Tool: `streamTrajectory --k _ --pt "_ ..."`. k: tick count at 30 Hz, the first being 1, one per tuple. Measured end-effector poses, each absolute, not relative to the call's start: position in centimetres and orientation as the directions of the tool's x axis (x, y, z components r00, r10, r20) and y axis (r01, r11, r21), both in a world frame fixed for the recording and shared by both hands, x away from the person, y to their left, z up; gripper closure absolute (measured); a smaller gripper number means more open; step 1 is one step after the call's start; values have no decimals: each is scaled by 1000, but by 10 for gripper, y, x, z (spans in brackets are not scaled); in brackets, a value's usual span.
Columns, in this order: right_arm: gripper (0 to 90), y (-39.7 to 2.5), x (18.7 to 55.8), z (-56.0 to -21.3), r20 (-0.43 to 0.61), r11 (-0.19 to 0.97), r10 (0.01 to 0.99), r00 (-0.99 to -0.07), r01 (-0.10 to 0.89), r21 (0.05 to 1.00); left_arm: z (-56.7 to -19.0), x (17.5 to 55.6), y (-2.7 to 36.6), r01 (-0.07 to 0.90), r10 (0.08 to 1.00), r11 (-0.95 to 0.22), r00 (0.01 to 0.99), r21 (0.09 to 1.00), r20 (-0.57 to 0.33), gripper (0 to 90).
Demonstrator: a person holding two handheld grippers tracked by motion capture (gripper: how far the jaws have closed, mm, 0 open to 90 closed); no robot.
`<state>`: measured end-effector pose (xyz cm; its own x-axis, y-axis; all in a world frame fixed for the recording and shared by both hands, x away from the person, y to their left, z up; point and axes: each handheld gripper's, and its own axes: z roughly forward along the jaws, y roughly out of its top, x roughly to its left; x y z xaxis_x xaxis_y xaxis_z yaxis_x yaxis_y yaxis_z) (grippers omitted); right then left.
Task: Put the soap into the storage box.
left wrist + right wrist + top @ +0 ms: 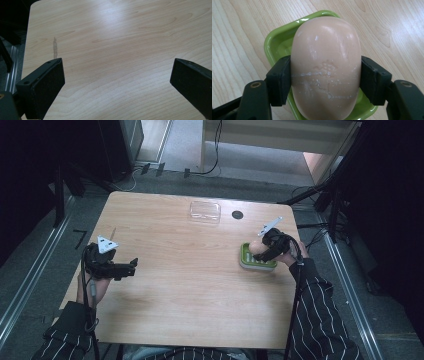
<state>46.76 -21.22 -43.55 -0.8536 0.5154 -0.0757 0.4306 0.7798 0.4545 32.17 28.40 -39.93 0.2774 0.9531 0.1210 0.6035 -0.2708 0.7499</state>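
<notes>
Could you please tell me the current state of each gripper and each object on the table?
Left gripper: open, jaws wide apart over bare wood, holding nothing.
Right gripper: shut on the soap bar, jaws pressing its two sides.
Soap bar: pale peach, gripped, over the green soap dish; scuffed with white marks.
Green soap dish: upright on the table, under the soap.
Clear plastic lid: lying flat, apart from the dish.
Table: light wood, with a small dark round spot near the far edge.

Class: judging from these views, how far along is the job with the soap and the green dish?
Done: right gripper has clamped the soap bar. In hand: the bar sits over the green dish. Left: releasing it; clear lid lies apart, possibly for covering. Left gripper idles open.
</notes>
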Motion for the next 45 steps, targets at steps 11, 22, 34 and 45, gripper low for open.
streamTrajectory --k 11,22,34,45 --pt "339 -213 469 -441 -79 775 524 -848 436 458 -400 322 284 606 953 -271 277 748 121 1" --pt "339 -214 471 -448 -65 772 529 -846 447 452 -400 322 284 605 953 -270 279 749 119 0" --pt "338 -213 471 -452 -63 772 537 -841 459 440 -400 322 285 606 953 -271 278 748 121 0" --pt "338 -212 471 -456 -68 778 534 -843 458 430 -400 322 285 606 954 -270 276 748 120 0"
